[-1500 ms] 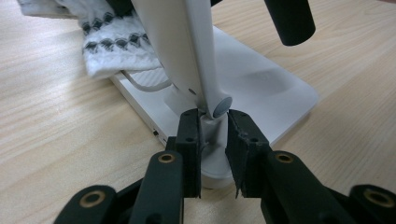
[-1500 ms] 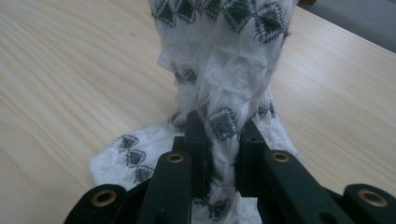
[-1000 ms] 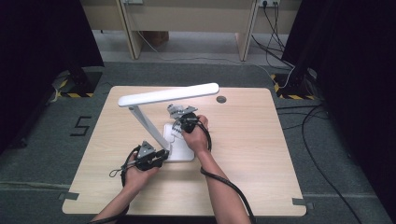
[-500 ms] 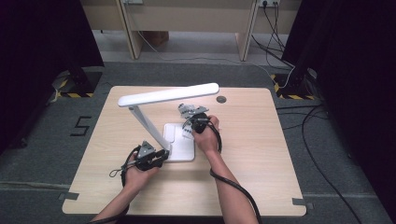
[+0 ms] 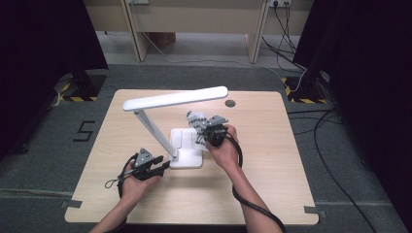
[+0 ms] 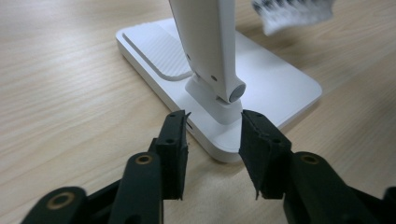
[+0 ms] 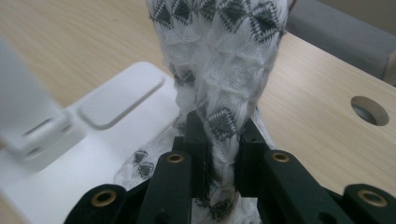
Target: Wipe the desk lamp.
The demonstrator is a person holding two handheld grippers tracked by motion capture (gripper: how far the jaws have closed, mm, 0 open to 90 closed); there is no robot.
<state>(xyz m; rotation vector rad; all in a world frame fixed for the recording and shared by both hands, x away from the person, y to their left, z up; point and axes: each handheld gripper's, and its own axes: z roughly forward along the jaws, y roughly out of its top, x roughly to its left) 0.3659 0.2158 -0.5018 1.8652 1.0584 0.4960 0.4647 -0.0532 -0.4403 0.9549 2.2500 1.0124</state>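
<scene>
A white desk lamp stands on the table, its base (image 5: 187, 145) in the middle and its long head (image 5: 175, 98) above. My left gripper (image 5: 164, 166) sits at the base's near-left corner. Its jaws have just been opening and now stand open on either side of the base's corner (image 6: 224, 144), below the arm's hinge (image 6: 233, 91), with the pads off it. My right gripper (image 5: 201, 127) is shut on a white cloth with black diamonds (image 7: 219, 60). It holds the cloth bunched and lifted over the right side of the base (image 7: 116, 98).
A round cable hole (image 5: 230, 103) sits in the tabletop (image 5: 272, 160) behind the right hand. Cables trail from both grippers toward the table's front edge. Grey carpet surrounds the table, with a desk frame and loose cables (image 5: 311, 73) at the back.
My right hand has moved to the right and up, carrying the cloth off the lamp base. My left gripper's jaws have opened at the base's corner; that hand stayed put.
</scene>
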